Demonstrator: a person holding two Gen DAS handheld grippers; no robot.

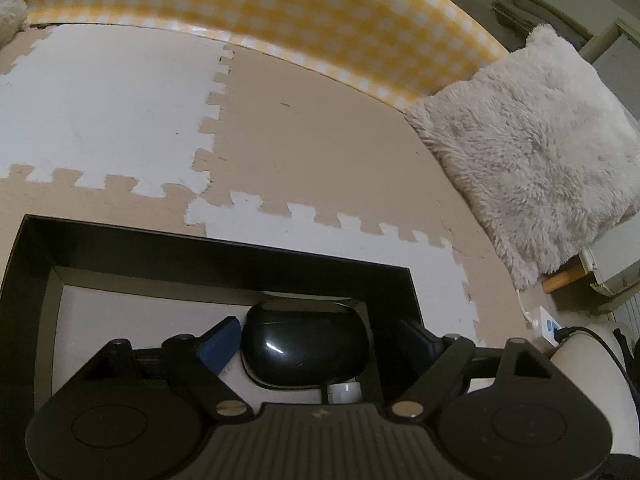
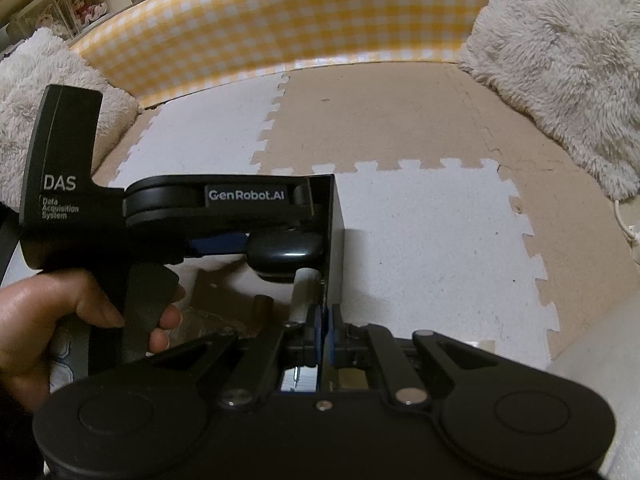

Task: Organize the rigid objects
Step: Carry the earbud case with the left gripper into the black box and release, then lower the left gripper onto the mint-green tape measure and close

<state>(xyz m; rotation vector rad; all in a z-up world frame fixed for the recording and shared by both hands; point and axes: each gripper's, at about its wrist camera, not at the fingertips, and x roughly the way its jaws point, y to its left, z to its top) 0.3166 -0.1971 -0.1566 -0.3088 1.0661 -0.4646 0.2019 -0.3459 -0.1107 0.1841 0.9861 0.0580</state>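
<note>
Your left wrist camera sits on the left hand-held gripper [image 1: 316,344], tilted steeply down, very near the black box [image 1: 224,252] and the glossy black case [image 1: 304,350] inside it. Your right wrist camera rides the right hand-held gripper [image 2: 323,330], also angled down, close at the box's wall. Both views share the box, the case, the foam floor mat [image 1: 320,140], the yellow checked barrier [image 1: 280,20] and the fluffy cushion [image 1: 532,152].

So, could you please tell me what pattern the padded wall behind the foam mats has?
Yellow-and-white gingham checks, clearest in the right wrist view.
</note>
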